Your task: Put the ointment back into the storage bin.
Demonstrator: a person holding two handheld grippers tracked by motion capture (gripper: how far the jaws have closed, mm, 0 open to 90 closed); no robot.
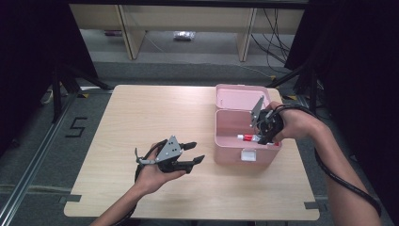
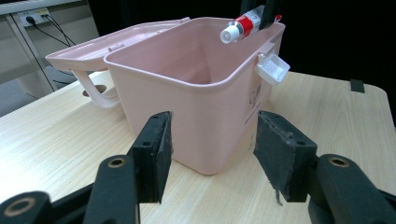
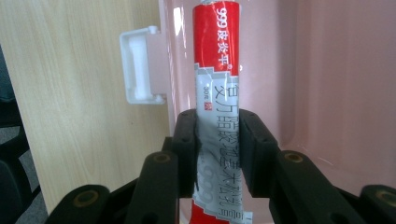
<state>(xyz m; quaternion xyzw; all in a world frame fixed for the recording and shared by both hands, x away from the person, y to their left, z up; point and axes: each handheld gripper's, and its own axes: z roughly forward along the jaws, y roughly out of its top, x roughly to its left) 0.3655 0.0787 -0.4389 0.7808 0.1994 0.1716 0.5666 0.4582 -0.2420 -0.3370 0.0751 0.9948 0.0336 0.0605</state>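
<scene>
A red and white ointment tube with a white cap hangs level over the front rim of an open pink plastic box. My right gripper is shut on the tube, both pads pressing its sides above the box interior. My left gripper stands open on the table left of the box, with nothing between its jaws. In the left gripper view my left gripper faces the box wall, and the tube pokes out over the far rim.
The box lid lies folded back behind the box. A white latch hangs on the front wall. Bare tabletop spreads to the left. Shelving legs and cables stand on the floor beyond the table.
</scene>
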